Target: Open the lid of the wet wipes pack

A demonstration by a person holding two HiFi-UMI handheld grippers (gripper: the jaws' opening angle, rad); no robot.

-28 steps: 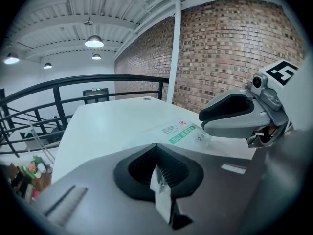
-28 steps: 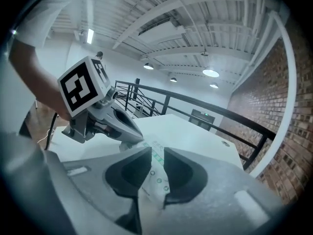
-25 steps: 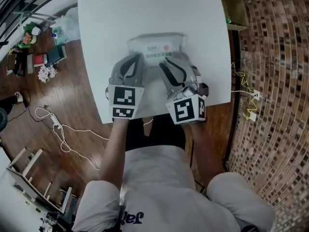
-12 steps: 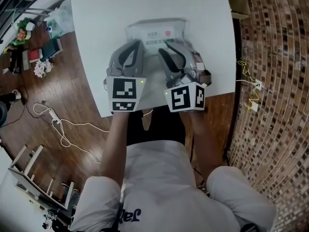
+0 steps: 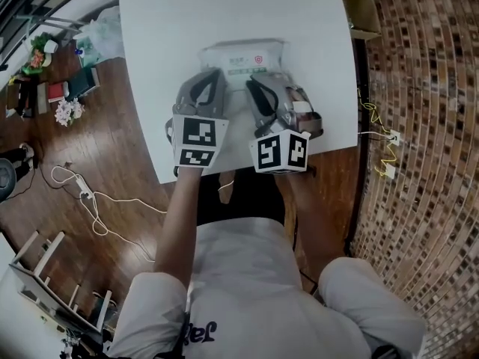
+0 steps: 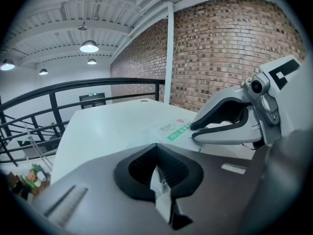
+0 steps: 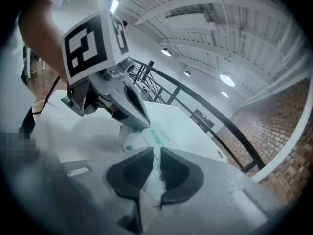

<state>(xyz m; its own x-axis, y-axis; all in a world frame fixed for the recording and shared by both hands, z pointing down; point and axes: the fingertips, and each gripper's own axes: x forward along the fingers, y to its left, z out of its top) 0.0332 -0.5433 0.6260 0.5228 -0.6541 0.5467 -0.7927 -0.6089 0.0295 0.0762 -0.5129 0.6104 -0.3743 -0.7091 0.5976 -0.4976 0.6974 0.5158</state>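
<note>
A white wet wipes pack with a green label lies on the white table. Its near edge is under both grippers. My left gripper is at the pack's near left and is shut on a thin white flap of the wrapper. In its own view the left gripper has the pack ahead. My right gripper is beside it over the pack's lid; its jaws are closing. In the right gripper view a narrow gap remains between the right gripper's jaws, with the pack showing through.
The table's near edge lies just behind the grippers, with the person's knees below. A cardboard box stands off the table's far right corner. Cables and clutter lie on the wooden floor at left.
The right gripper has rolled a little, so its marker cube faces more toward me. Both grippers stay at the pack's near edge; the left has not moved.
</note>
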